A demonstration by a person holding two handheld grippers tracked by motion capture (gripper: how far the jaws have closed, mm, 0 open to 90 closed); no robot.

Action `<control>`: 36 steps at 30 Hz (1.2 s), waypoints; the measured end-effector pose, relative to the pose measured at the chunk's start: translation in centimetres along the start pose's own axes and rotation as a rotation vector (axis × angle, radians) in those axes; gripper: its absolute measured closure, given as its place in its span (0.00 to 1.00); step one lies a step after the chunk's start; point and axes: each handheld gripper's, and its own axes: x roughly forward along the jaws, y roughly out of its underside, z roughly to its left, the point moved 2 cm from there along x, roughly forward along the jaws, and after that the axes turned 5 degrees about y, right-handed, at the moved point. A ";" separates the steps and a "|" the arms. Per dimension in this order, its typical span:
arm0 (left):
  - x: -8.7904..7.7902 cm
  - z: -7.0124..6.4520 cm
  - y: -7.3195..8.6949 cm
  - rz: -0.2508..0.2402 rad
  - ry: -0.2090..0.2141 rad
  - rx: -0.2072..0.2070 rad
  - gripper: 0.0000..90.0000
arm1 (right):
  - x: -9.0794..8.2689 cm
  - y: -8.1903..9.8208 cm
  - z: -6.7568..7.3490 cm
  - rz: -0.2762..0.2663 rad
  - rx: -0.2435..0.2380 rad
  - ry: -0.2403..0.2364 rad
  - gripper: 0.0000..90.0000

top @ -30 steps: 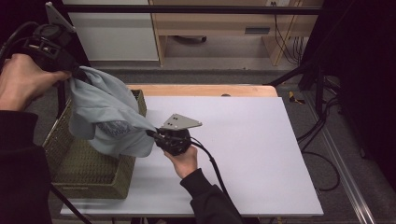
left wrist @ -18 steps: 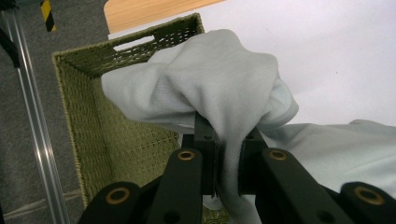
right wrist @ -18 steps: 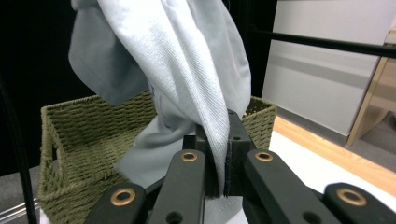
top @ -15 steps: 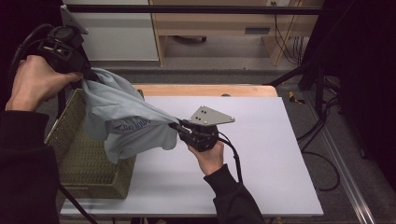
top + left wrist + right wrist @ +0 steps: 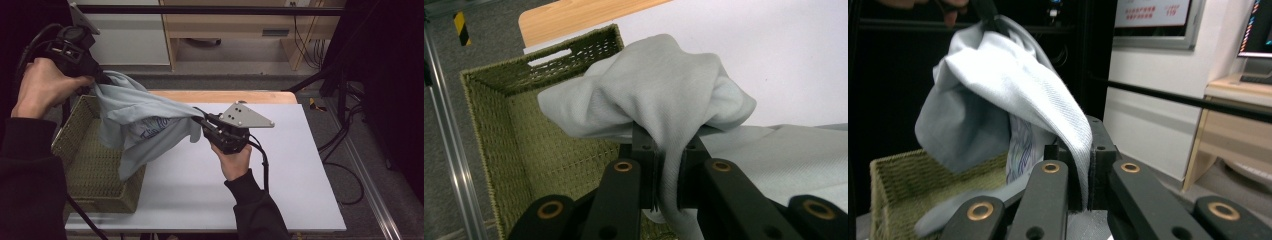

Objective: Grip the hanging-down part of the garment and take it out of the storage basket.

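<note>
Jaws of left gripper (image 5: 102, 79) clamped on a bunched corner of the pale grey T-shirt (image 5: 145, 120), held high over the green wicker basket (image 5: 85, 170). Stretched rightward from there, shirt hanging half above the basket, half above the white counter (image 5: 280, 190). Jaws of right gripper (image 5: 200, 122) pinched shut on the other edge. Step in hand, by the look of it: lifting the shirt out to spread it. Next: swing both ends clear of the basket rim, then lower flat. In the way: a dangling lower fold near the rim; wooden board (image 5: 225, 96) at the counter's far edge.
</note>
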 end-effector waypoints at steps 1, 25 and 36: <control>0.0 -0.1 0.0 0.000 0.001 0.004 0.91 | 0.0 0.0 0.0 0.000 0.000 0.000 0.98; 0.3 -0.7 -0.2 0.003 -0.007 0.026 0.91 | 1.1 4.4 -0.3 0.114 0.036 -0.065 0.92; 0.4 -0.8 0.0 0.000 -0.009 0.031 0.91 | 0.5 7.1 -0.5 0.123 0.110 -0.100 0.32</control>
